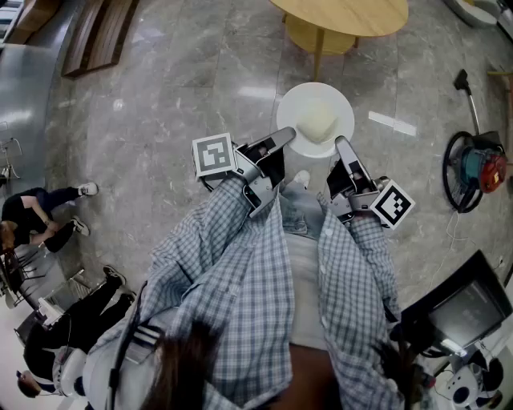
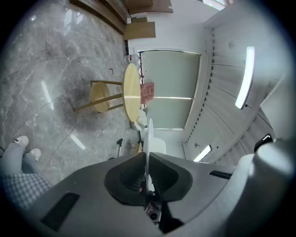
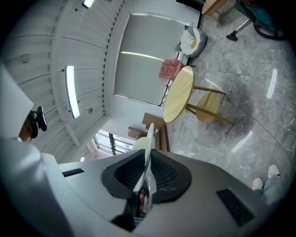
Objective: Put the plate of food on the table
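I hold the white plate (image 1: 341,108) out ahead of me, above the marble floor (image 1: 160,120), pinched from 2 sides. The left gripper (image 1: 278,142) has its jaws pressed onto the plate's near-left rim. In the left gripper view that rim runs edge-on straight between the 2 pads. The right gripper (image 1: 343,146) clamps the near-right rim the same way, with the rim thin and upright between its jaws. 1 pale mound of food (image 1: 316,122) sits at the plate's middle. The round wooden surface (image 1: 353,14) stands beyond the plate's far edge, apart from it.
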`<state>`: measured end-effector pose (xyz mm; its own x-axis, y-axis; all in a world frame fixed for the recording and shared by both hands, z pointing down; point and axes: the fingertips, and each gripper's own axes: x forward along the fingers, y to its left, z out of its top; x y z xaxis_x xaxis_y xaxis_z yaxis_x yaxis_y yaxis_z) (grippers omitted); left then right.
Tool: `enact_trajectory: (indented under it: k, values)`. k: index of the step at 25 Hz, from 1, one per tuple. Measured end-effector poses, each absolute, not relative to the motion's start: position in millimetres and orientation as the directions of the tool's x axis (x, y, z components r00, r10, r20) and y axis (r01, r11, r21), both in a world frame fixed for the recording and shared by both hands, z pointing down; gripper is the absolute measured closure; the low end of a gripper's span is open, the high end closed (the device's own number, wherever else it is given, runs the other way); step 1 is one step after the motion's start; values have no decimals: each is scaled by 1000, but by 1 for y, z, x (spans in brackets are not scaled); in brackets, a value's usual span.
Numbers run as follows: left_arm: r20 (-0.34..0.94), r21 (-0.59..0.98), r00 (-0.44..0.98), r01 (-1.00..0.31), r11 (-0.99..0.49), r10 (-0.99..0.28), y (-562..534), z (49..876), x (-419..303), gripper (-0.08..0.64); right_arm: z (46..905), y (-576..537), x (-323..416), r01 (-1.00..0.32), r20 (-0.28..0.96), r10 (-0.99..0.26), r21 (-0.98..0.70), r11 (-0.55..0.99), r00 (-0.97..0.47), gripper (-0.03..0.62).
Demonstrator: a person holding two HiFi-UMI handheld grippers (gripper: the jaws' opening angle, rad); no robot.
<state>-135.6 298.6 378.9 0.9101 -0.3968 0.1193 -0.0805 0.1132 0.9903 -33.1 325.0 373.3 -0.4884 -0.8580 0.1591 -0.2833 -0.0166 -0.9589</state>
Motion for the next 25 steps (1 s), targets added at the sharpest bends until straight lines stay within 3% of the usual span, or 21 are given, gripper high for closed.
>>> enact_trajectory:
  k: [25]
  values:
    - [129,989,901,-89,116,-413,299,382,-138,540,377,323,-35,-298,167,-852,-954,-13,-496,546]
